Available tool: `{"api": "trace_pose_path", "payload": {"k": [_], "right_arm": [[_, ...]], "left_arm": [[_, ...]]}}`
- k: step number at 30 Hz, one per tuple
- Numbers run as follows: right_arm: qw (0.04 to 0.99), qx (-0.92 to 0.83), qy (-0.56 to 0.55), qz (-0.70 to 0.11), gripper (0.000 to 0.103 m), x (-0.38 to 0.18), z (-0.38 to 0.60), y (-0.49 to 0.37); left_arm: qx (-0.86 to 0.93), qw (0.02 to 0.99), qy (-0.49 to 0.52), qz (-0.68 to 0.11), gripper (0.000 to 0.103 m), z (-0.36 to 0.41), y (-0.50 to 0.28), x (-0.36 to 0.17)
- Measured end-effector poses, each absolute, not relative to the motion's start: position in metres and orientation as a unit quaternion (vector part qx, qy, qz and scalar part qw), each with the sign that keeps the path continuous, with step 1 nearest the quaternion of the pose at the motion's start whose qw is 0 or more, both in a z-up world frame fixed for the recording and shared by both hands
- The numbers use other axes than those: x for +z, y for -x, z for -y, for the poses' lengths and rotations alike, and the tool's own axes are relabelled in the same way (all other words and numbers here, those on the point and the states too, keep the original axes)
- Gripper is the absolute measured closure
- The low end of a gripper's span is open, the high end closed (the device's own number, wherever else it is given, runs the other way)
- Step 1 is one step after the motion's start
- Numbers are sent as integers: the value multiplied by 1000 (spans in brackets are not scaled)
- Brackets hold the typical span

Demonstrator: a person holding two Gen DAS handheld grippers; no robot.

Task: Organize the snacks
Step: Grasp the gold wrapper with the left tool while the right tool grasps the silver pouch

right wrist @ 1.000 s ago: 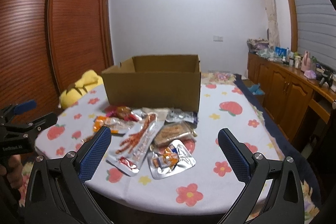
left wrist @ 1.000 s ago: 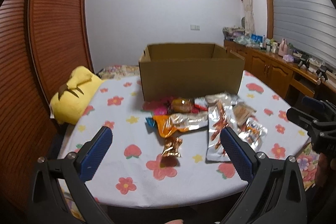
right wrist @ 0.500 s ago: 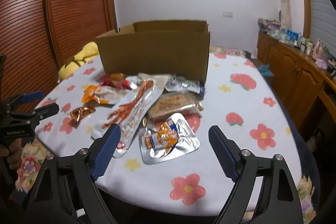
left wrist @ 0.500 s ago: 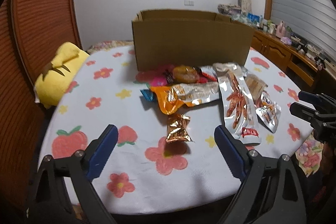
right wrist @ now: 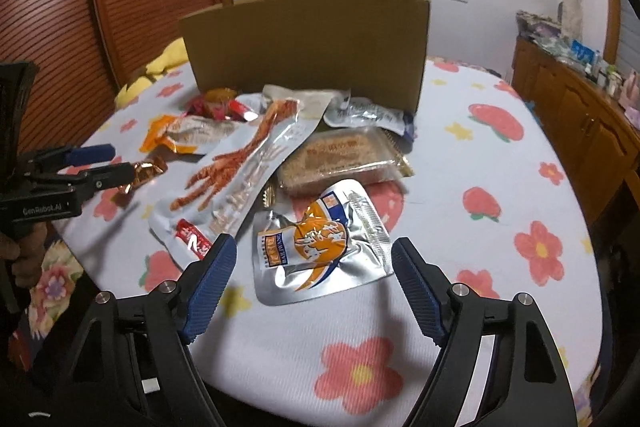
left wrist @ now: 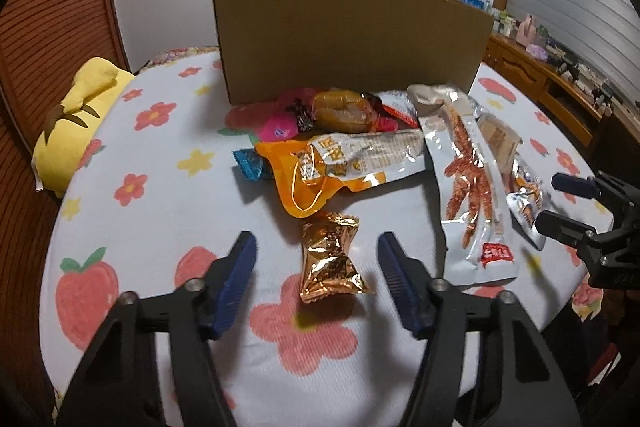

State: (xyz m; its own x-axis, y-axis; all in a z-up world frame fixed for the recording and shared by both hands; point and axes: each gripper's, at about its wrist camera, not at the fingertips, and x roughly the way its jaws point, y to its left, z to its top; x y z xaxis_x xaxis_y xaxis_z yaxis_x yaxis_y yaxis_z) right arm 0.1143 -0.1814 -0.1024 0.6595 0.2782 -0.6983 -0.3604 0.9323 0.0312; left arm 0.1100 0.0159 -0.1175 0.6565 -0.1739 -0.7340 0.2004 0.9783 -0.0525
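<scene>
The silver foil pouch [right wrist: 322, 241] reads "BAILIWANG" down its left edge beside an orange oval emblem. It lies flat and crinkled on the flower-printed surface [right wrist: 460, 163], its notched top edge toward 1 o'clock. The right gripper [right wrist: 312, 259] has its blue ribbed jaws either side of it, closing, pads not pressing. At 9 o'clock in this view the other tool's black body shows "GenRobot.AI".

The left gripper [left wrist: 314, 251] brackets a glossy gold twist-wrapped candy [left wrist: 330, 259], its long axis running 12 to 6; the jaws are closing but clear of the wrapper.

Toward 1 o'clock lies a long clear-and-silver chicken-feet pack [left wrist: 466, 187] with a red label, the writing unreadable. An orange-and-silver pouch [left wrist: 340, 167] lies crosswise at 12, with a plain corrugated cardboard box [left wrist: 352, 39] upright behind the pile.
</scene>
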Motion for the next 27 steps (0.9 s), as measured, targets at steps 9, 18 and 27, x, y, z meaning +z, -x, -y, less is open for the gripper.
{"api": "trace_pose_path", "payload": {"k": [9,18,27], "right_arm": [[899,185,89,-388,15,-112,172,-129],[890,193,109,-398,14,-118,169,-134],[888,193,113,-402,14,-116,171,-141]], "left_arm": [[-110,902,-29,-416,60,-13,-121,-125],[-114,901,-28,-417,80,-18,-116,-124],[-113,906,-10,-407,81,-26,-99,-120]]}}
